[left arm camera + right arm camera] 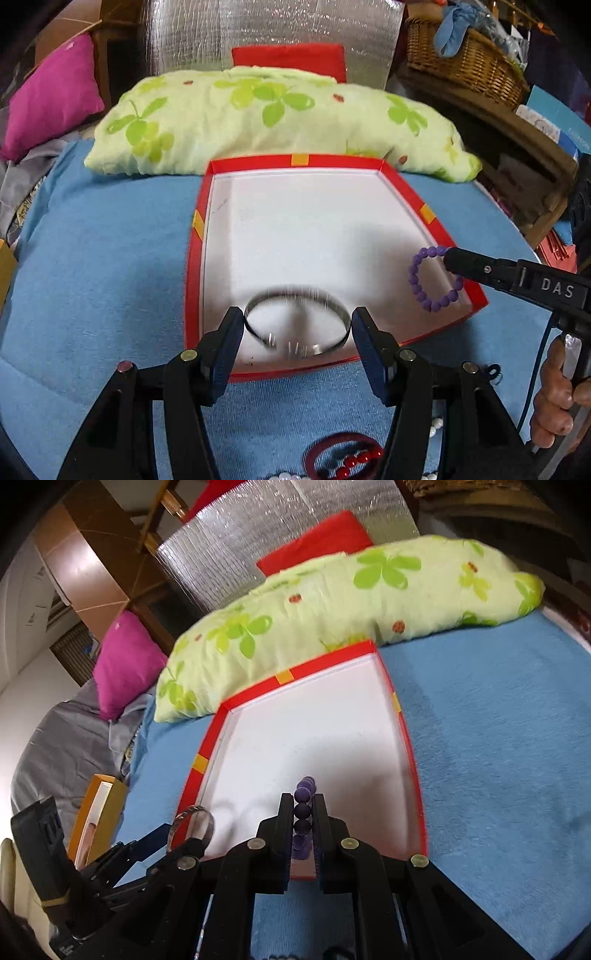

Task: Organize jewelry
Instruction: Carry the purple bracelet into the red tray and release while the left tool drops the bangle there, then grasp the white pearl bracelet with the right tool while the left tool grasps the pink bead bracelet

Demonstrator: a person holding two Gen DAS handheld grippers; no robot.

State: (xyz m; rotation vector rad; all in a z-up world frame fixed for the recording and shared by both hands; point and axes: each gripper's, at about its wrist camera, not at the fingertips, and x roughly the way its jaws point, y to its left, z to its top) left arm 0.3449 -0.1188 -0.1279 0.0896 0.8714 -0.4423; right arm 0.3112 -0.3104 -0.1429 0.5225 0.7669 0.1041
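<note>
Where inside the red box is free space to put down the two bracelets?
The red box is bare over its white floor, widest from the middle to the far wall beside the green pillow. The near edge is crowded: the left gripper holds the silver bangle there, and the right gripper holds the purple bead bracelet at the near right corner.

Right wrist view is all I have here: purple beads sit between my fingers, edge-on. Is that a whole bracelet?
Observer: Yes, the purple bead bracelet is a closed loop hanging from the right gripper over the red tray.
Operator: And that shiny ring at my lower left?
Observer: A silver bangle, held across its width by the left gripper.
Operator: Any jewelry still outside the tray?
Observer: Yes, a dark red ring with red beads lies on the blue blanket.
</note>
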